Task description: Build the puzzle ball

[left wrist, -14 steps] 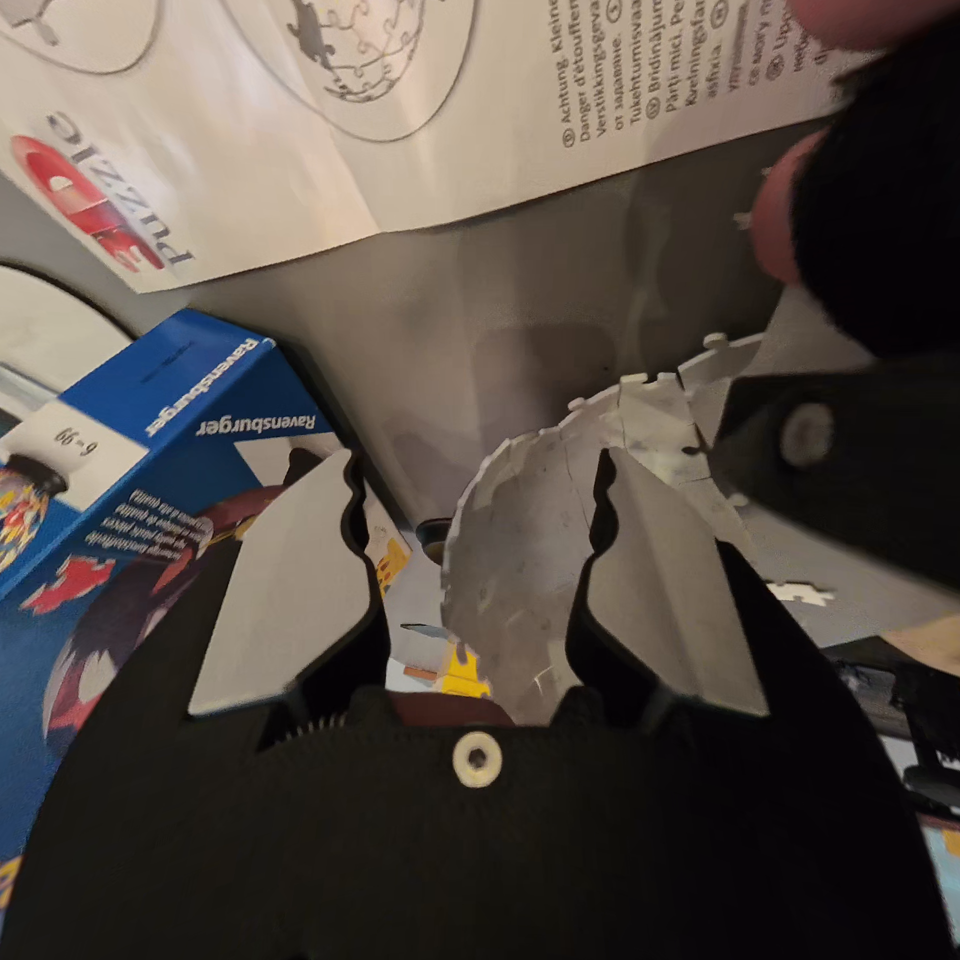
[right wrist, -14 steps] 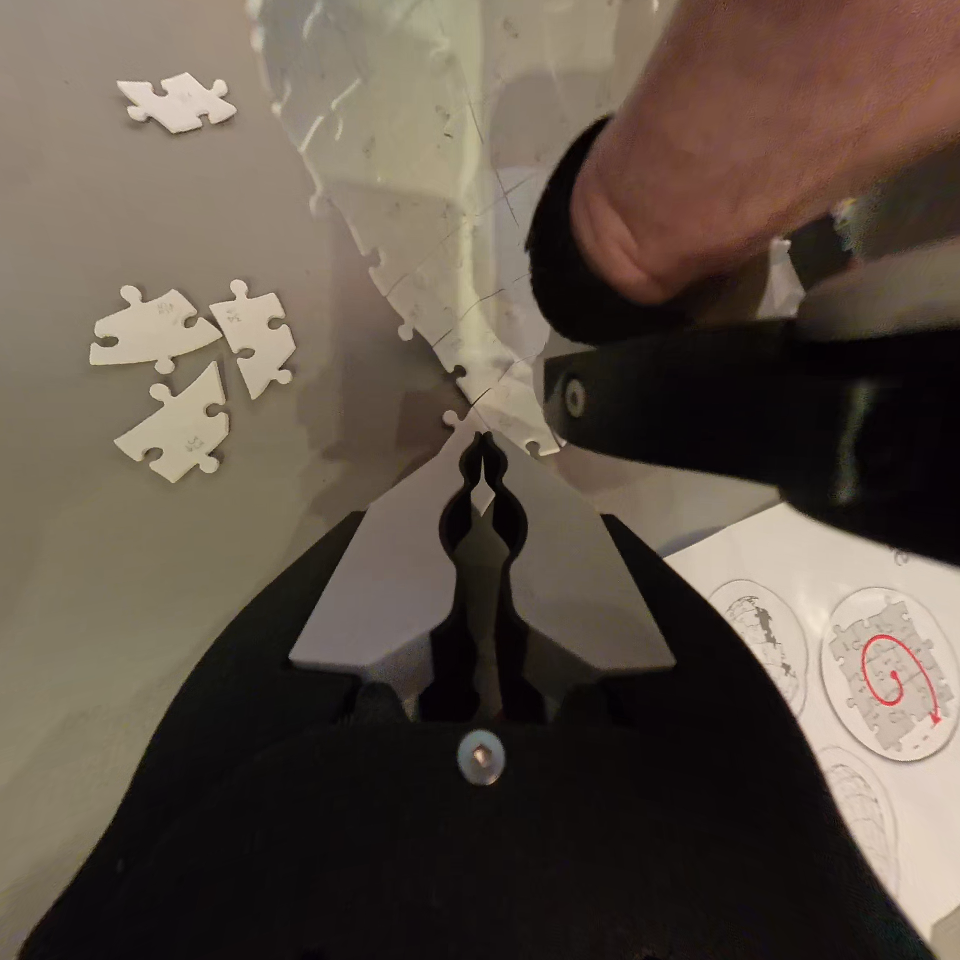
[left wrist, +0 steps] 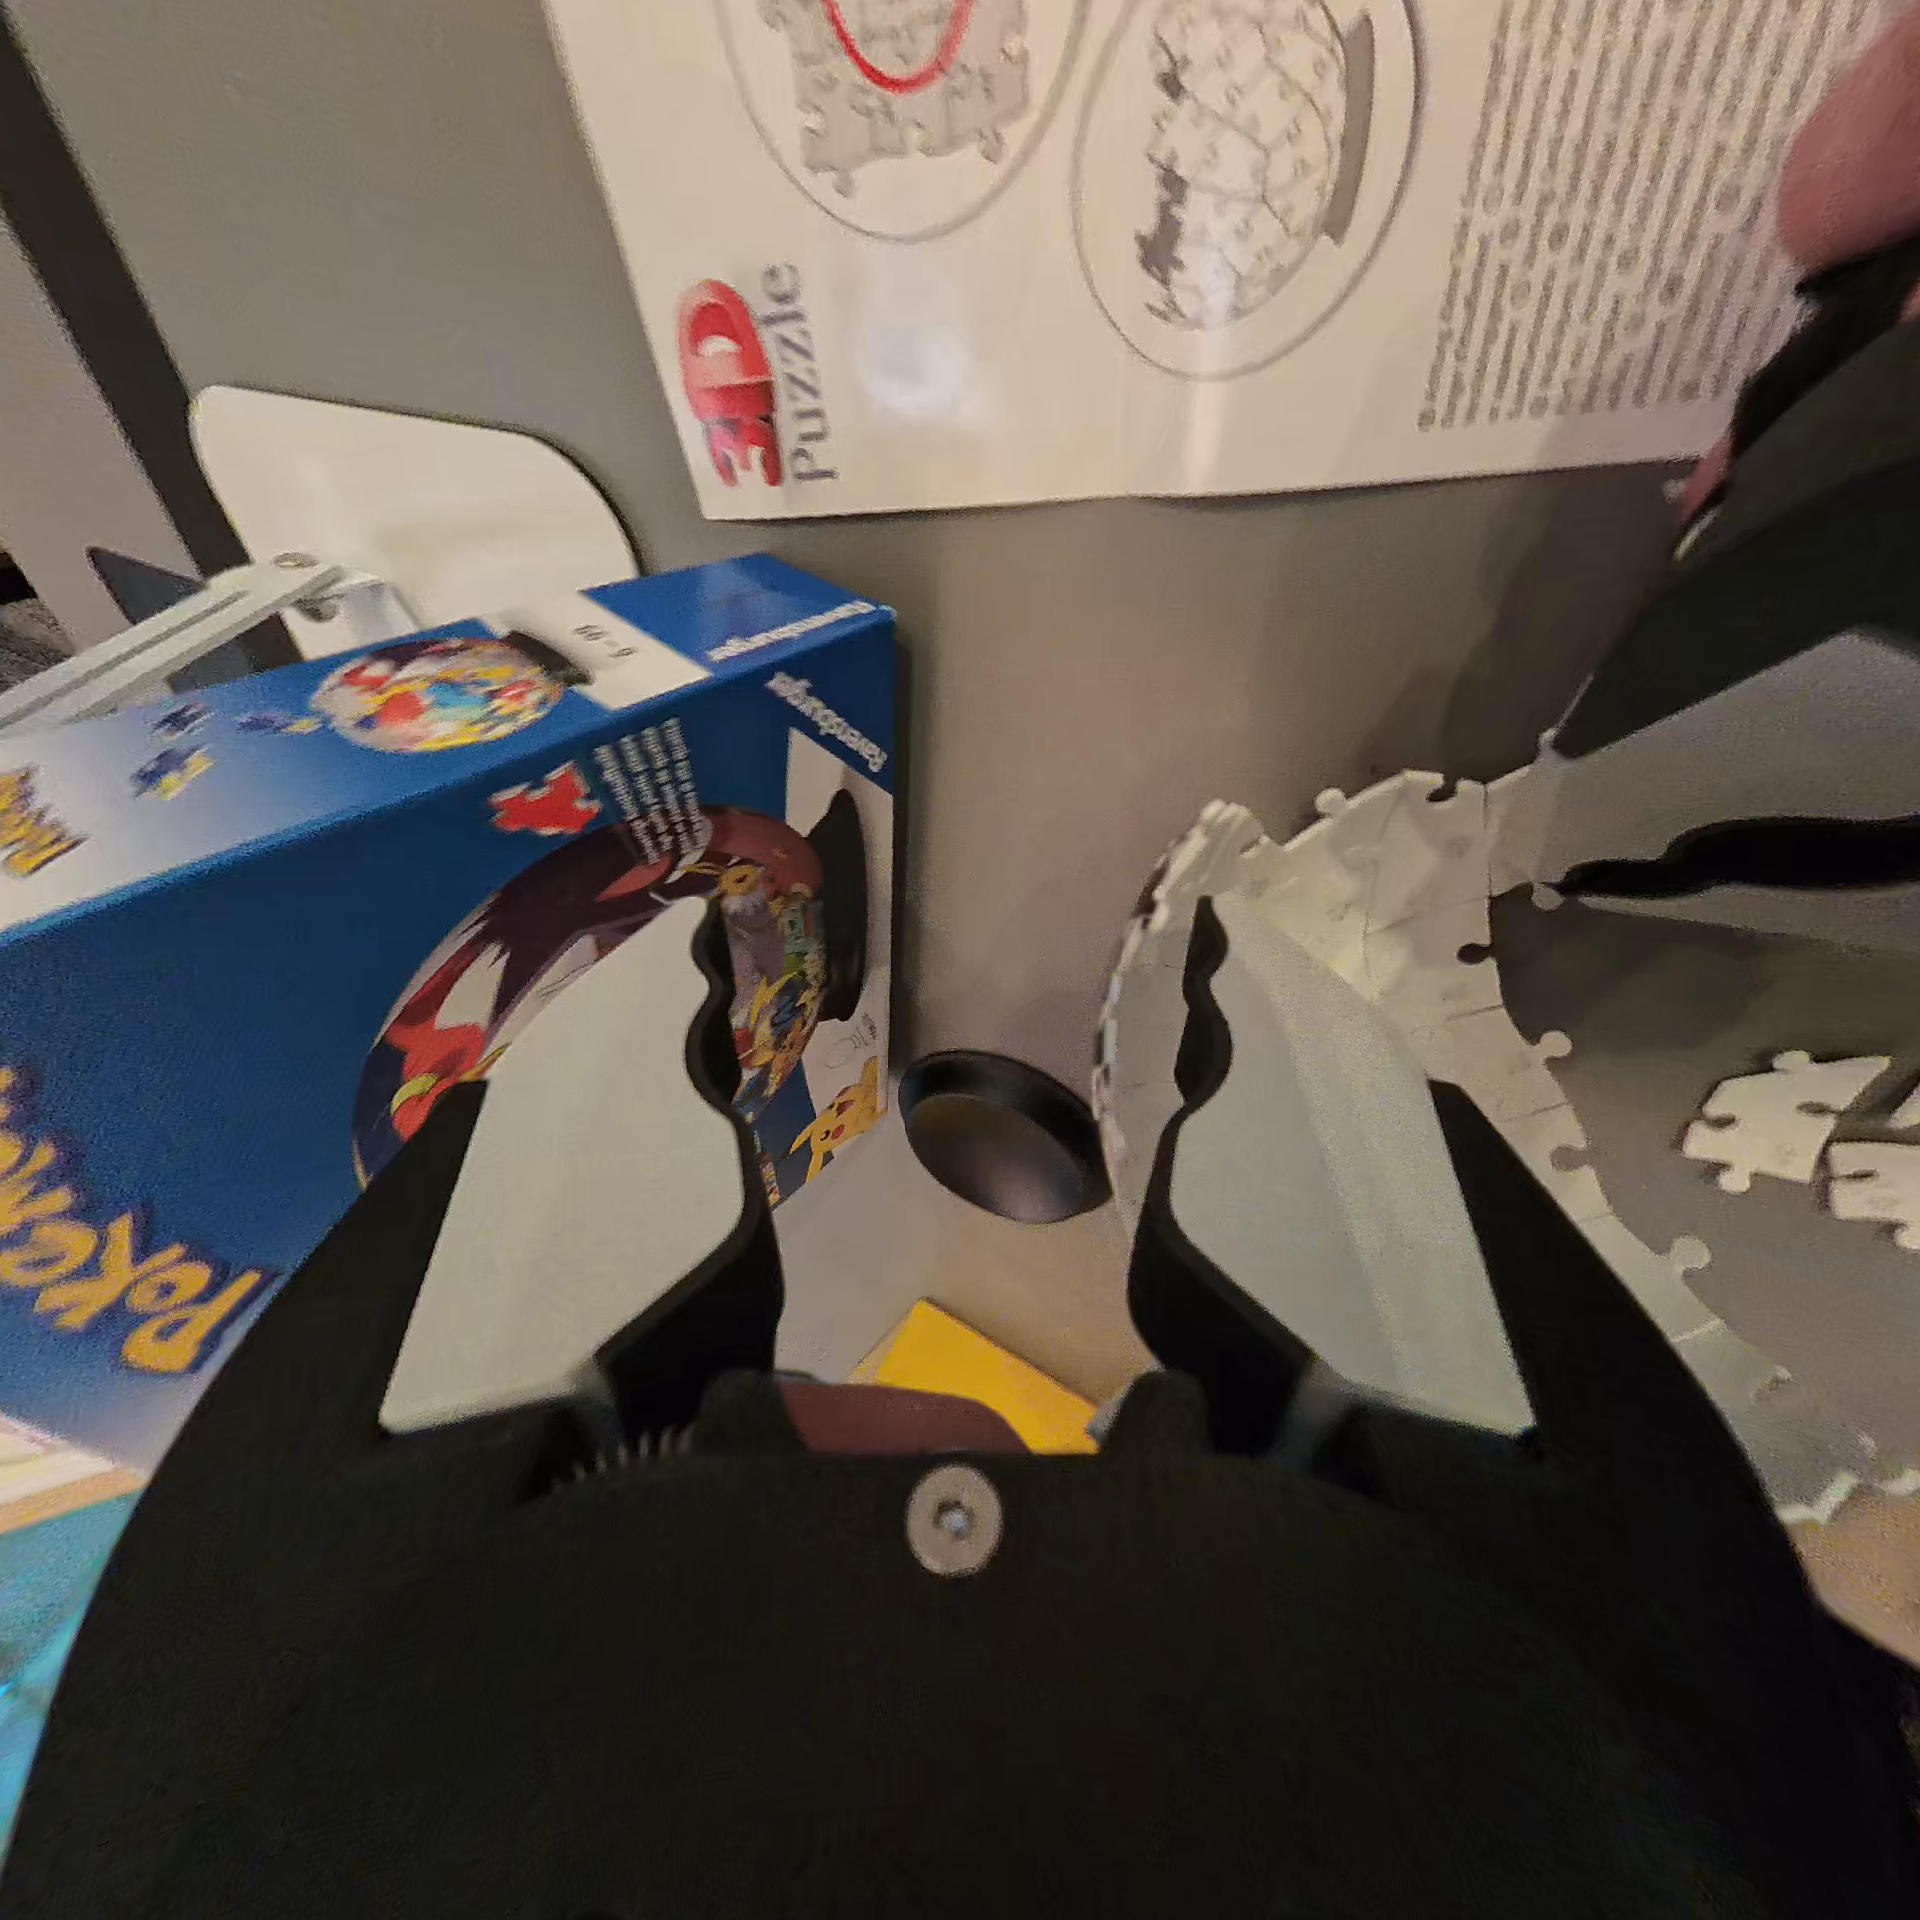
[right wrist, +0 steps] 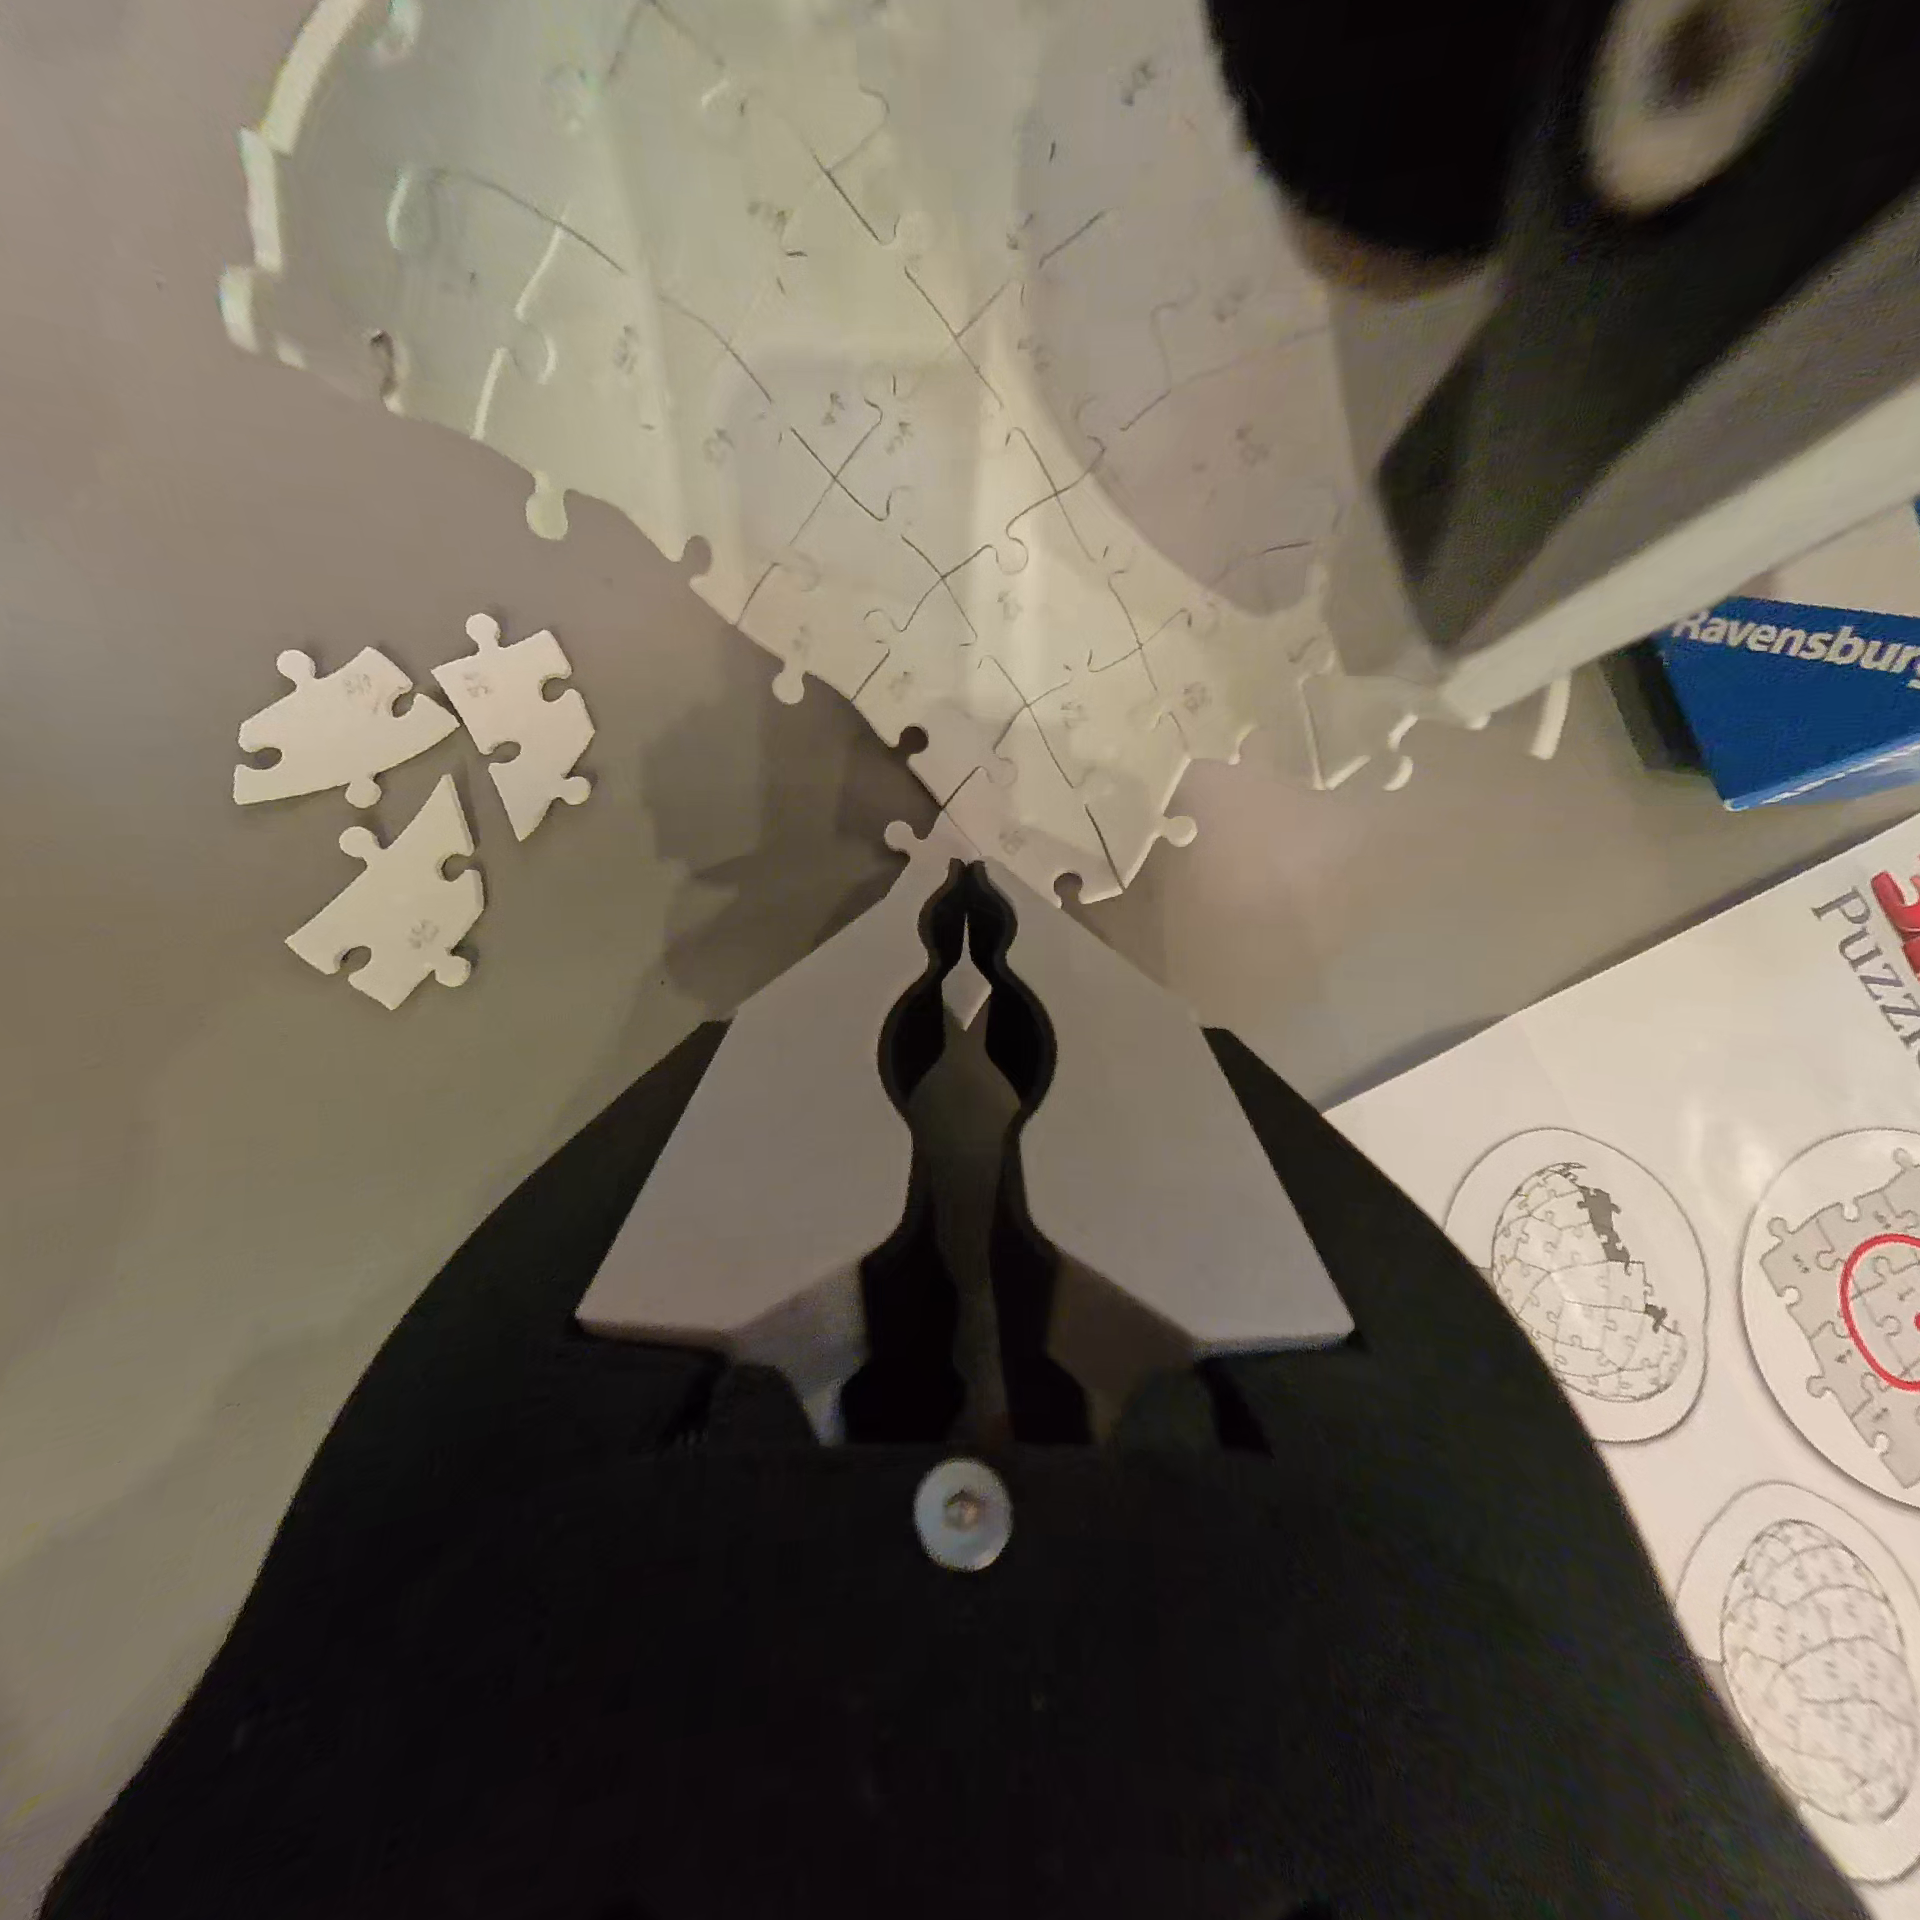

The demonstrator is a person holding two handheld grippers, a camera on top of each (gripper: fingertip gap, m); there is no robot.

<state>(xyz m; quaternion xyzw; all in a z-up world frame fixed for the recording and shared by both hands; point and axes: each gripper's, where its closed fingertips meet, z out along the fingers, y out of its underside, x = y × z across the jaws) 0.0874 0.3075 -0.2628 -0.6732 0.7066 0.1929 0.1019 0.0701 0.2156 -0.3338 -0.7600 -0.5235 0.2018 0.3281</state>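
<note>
Puzzle ball shell (right wrist: pixel 935 416) pinched at its rim by right gripper (right wrist: pixel 968 871).

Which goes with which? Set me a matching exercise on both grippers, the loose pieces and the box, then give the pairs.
Things:
1. left gripper
2. right gripper
3. three loose pieces
4. blue box

States or places:
A. flat on the grey table, apart from the puzzle shell
B. shut on a white piece at the shell's edge
C. wide open
D. beside the black disc

Pairs: 1-C, 2-B, 3-A, 4-D
</note>
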